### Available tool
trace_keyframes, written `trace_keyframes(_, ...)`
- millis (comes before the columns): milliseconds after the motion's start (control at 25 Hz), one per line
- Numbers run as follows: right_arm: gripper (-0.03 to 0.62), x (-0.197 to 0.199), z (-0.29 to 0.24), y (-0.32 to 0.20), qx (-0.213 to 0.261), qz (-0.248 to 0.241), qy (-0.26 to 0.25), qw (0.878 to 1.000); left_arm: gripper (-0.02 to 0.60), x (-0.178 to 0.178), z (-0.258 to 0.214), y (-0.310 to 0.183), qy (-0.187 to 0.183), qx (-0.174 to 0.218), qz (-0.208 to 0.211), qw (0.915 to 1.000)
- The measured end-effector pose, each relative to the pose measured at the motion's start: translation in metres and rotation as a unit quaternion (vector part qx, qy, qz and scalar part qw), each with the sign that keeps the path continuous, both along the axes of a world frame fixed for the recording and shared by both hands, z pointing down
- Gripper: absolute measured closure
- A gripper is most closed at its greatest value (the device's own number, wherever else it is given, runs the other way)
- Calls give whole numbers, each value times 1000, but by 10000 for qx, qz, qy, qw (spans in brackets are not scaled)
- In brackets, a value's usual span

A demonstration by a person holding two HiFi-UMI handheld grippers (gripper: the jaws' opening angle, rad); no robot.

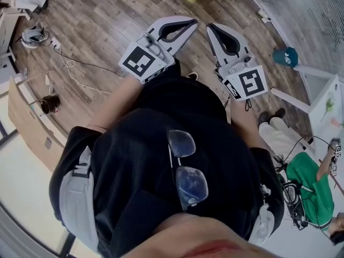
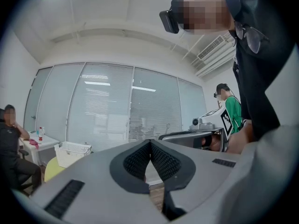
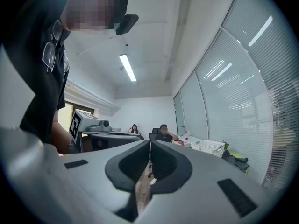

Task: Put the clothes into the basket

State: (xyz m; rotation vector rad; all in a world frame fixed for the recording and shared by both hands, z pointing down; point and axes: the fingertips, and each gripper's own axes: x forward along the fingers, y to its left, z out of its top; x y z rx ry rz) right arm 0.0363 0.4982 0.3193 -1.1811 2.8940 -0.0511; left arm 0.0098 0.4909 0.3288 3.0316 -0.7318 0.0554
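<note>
Both tools pinched closed, nothing in either: my left tool (image 2: 150, 143) and my right tool (image 3: 150, 143), side by side above the wooden floor (image 1: 102, 31). One white basket (image 3: 209, 146) at 3 o'clock of the right tool, one dark heap of clothes (image 3: 236, 160) just beside it, well apart from both tools. Two seated people (image 3: 163, 133) far off at 12 o'clock.

Dark clothes (image 3: 235, 161) lie beside the white basket (image 3: 208, 147)

Bright even ceiling strip light (image 3: 127, 67), soft shadows, strong fisheye bending, dark vignetted corners
</note>
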Motion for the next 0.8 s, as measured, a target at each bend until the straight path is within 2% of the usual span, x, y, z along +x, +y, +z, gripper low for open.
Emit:
trace_keyframes(640,569,-55,6,-110,-65,-98,179,9998,571,-45,4,-121,202,-151,211,9995)
trace_keyframes(800,569,-69,8,-140,-126,-54,168,9998,571,-57,4,-151,159,-133,249,9995)
